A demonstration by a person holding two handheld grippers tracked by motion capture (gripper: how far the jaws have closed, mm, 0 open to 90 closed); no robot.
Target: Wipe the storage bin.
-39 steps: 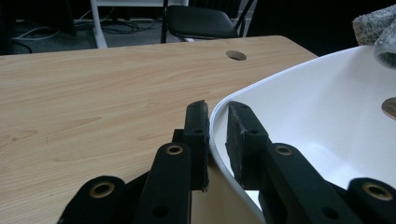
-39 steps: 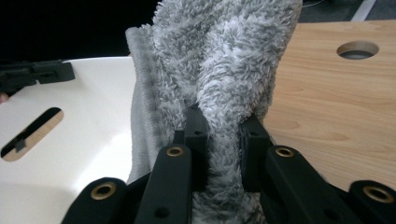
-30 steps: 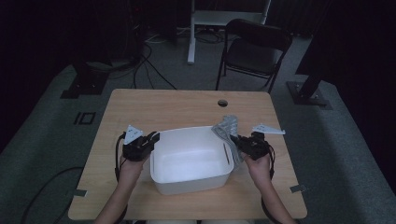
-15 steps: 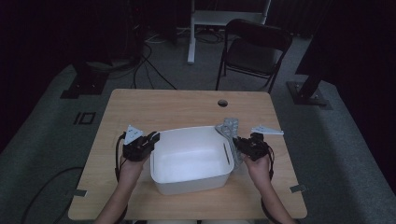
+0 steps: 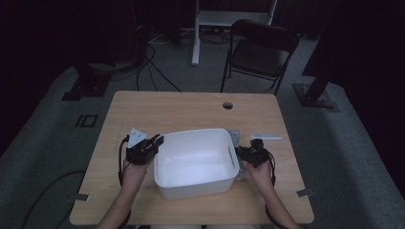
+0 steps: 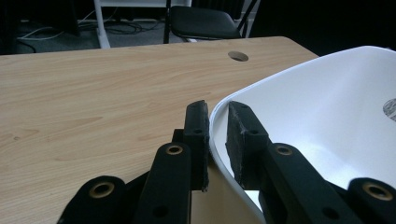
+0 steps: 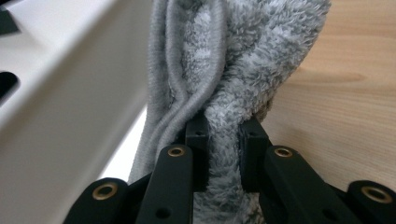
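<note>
A white plastic tub [image 5: 196, 162] sits in the middle of the wooden table [image 5: 181, 109]. My left gripper [image 5: 155, 141] is at its left rim. In the left gripper view the jaws [image 6: 217, 109] are shut on the tub's rim [image 6: 327, 107], one pad outside and one inside. My right gripper [image 5: 241, 152] is just outside the tub's right wall, shut on a grey fluffy towel [image 5: 234, 136]. In the right gripper view the towel [image 7: 261, 46] rises in folds from between the pads [image 7: 223, 126], beside the white tub wall [image 7: 60, 93].
A thin white flat piece [image 5: 266, 136] lies on the table right of the towel. A round cable hole [image 5: 228, 105] is near the far edge. A black folding chair [image 5: 262, 47] stands behind the table. Bare wood lies left of and beyond the tub.
My right gripper has come down and slightly nearer the person with the towel, which now stands lower beside the tub's right wall. The left gripper has stayed on the rim.
</note>
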